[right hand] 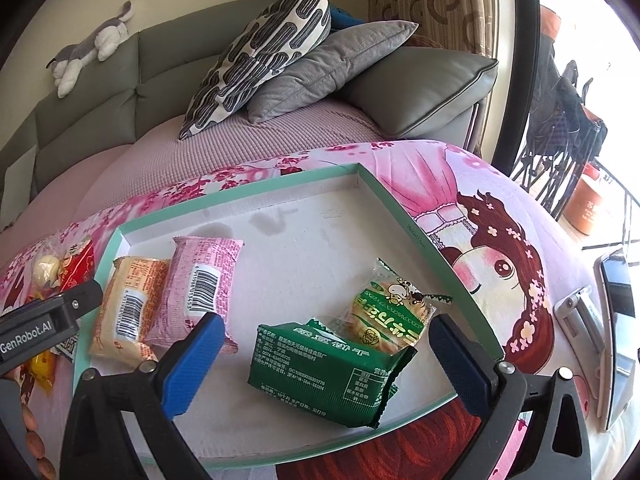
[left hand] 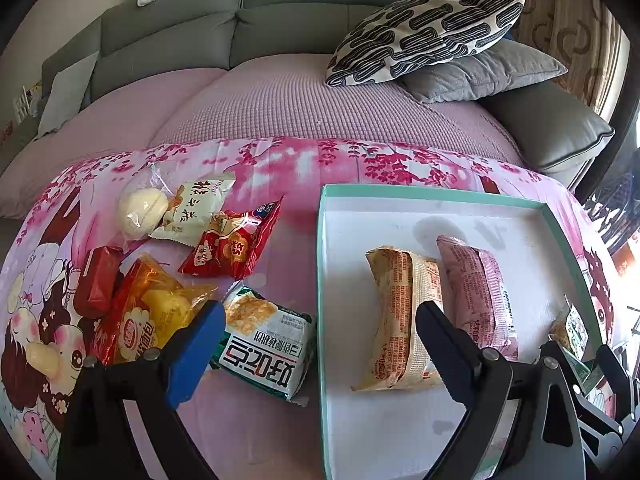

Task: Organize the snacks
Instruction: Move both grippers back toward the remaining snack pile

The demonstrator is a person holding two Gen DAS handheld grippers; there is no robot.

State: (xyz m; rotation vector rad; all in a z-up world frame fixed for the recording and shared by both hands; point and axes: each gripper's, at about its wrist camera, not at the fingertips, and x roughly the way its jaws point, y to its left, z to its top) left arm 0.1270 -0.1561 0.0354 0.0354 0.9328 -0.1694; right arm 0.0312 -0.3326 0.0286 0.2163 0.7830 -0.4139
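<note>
A white tray with a mint-green rim (left hand: 320, 280) (right hand: 400, 200) lies on the pink blanket. It holds an orange packet (left hand: 396, 320) (right hand: 128, 308), a pink packet (left hand: 480, 292) (right hand: 200, 284), a dark green packet (right hand: 328, 372) and a light green packet (right hand: 388, 316). Left of the tray lie loose snacks: a green-and-white packet (left hand: 264, 344), a red packet (left hand: 236, 248), a yellow bun bag (left hand: 156, 308), a dark red bar (left hand: 98, 280), a white packet (left hand: 196, 208) and a clear-wrapped bun (left hand: 142, 208). My left gripper (left hand: 320, 328) is open, above the tray's left rim. My right gripper (right hand: 326, 340) is open, straddling the dark green packet.
A grey sofa (left hand: 240, 32) with a patterned cushion (left hand: 428, 36) and a grey cushion (left hand: 488, 72) stands behind the blanket. A plush toy (right hand: 92, 44) lies on the sofa back. A phone-like device (right hand: 616, 340) rests at the right edge. The left gripper's body (right hand: 44, 324) shows in the right wrist view.
</note>
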